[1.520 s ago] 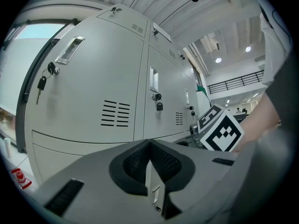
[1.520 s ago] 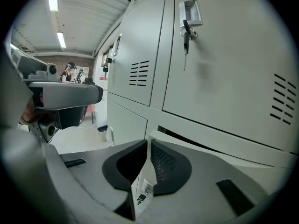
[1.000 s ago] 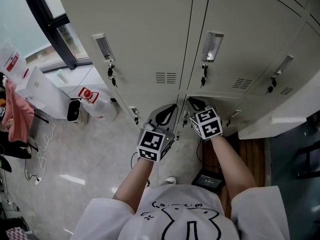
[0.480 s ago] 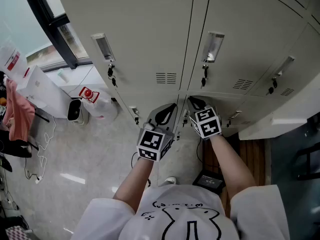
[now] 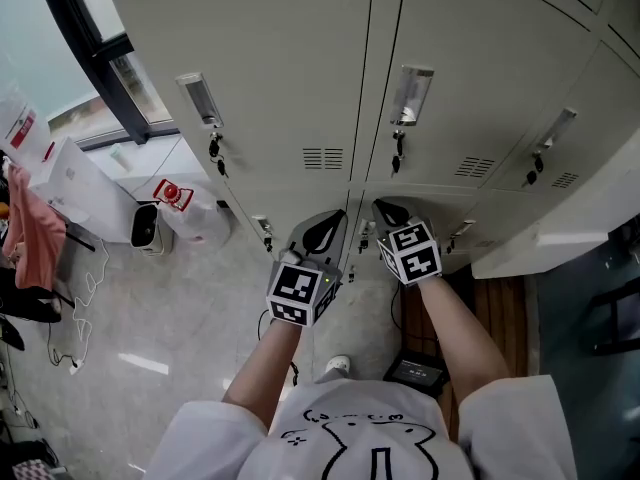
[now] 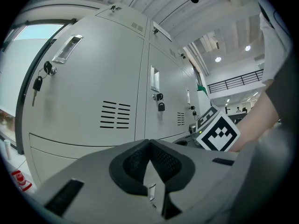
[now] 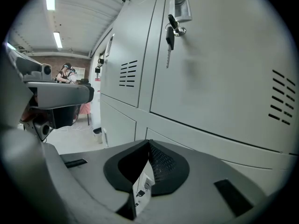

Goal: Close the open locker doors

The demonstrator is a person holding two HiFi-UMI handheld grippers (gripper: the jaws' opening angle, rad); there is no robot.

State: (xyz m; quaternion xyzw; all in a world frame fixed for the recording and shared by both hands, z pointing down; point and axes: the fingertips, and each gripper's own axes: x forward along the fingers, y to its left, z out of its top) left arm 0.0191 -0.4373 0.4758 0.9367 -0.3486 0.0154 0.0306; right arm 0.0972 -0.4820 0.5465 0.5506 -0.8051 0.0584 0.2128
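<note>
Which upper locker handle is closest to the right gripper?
The middle handle, straight above the right gripper, whose fingers are closing on nothing; the left handle and right handle sit farther aside.

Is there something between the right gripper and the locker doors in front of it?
Nothing visible stands in the way. The right gripper points at the locker doors with only open air before it. Its jaws are closing, with nothing between them.
</note>
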